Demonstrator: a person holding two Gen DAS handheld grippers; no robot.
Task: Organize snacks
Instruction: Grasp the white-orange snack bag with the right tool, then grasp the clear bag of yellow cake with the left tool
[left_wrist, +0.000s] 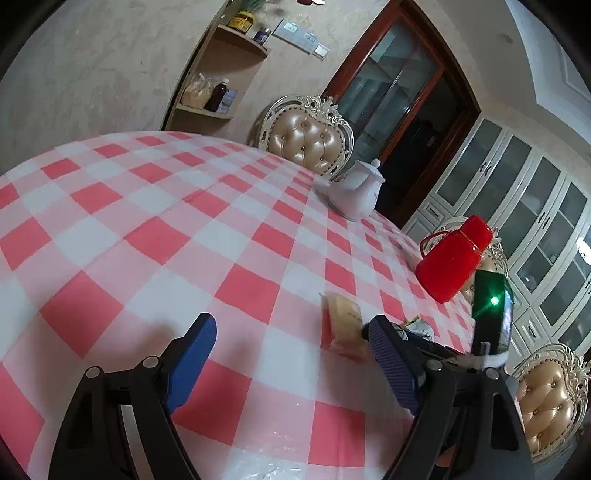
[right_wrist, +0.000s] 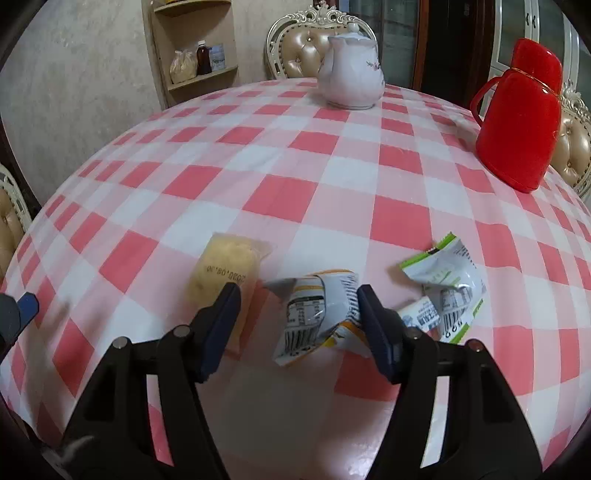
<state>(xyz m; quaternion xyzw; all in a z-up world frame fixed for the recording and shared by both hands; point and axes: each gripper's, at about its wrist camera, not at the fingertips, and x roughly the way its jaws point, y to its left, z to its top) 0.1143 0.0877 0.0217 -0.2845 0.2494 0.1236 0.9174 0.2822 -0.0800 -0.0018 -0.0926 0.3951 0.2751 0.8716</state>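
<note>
The orange-striped snack packet (right_wrist: 319, 314) lies crumpled on the checked desk (right_wrist: 295, 177), just right of the clear-wrapped yellow cake (right_wrist: 225, 273) and left of the green-trimmed packet (right_wrist: 443, 288). The right tongs (right_wrist: 297, 325) straddle it, spread, pads not yet pressing. To grip well, I'd lower squarely over its bulkiest fold before closing, clear of the cake. The left tongs (left_wrist: 291, 354) hang spread and empty left of the cake.
</note>
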